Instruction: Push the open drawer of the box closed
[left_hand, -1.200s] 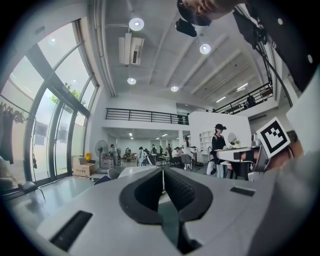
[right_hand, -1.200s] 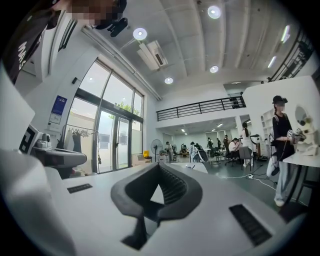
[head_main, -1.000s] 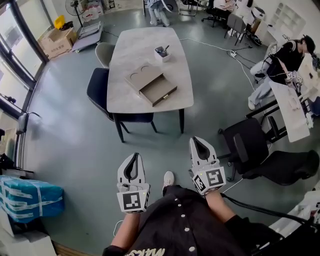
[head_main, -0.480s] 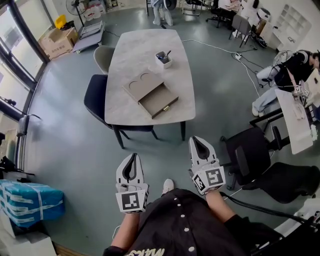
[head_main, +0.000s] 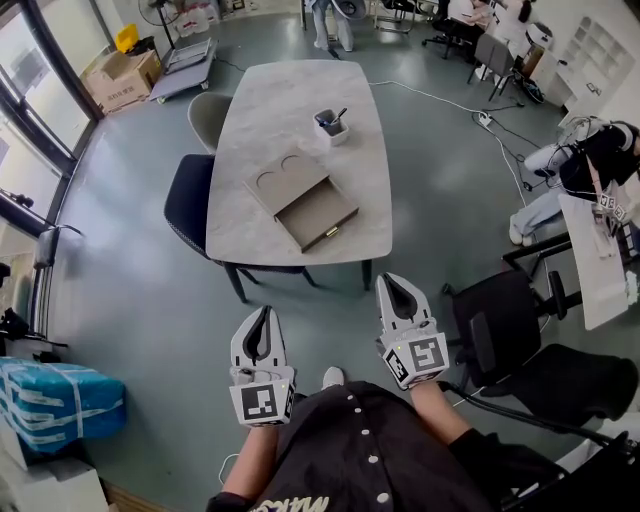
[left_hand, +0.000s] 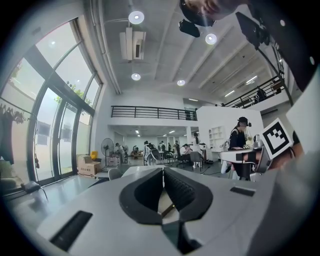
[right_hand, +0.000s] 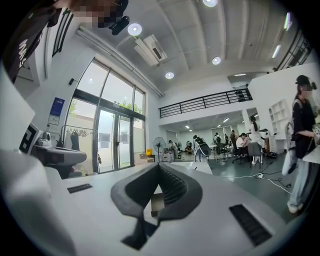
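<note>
A flat tan box (head_main: 283, 179) lies on the grey table (head_main: 290, 90), well ahead of me. Its drawer (head_main: 319, 214) stands pulled out toward the table's near right corner, with a small brass pull on its front. My left gripper (head_main: 264, 314) and right gripper (head_main: 391, 282) hover over the floor short of the table, both pointing at it, both shut with nothing held. Through the gap under the shut tips, the left gripper view (left_hand: 162, 169) shows a bit of the drawer (left_hand: 167, 207), and the right gripper view (right_hand: 159, 166) shows the box (right_hand: 156, 204).
A small cup (head_main: 331, 124) with pens stands further back on the table. Two chairs (head_main: 190, 200) are tucked at the table's left side. A black office chair (head_main: 500, 320) is close on my right. A person (head_main: 590, 160) sits at a desk far right.
The table and box have come nearer and slid lower in the head view as I walk toward them. Both grippers stay shut and keep their pose.
</note>
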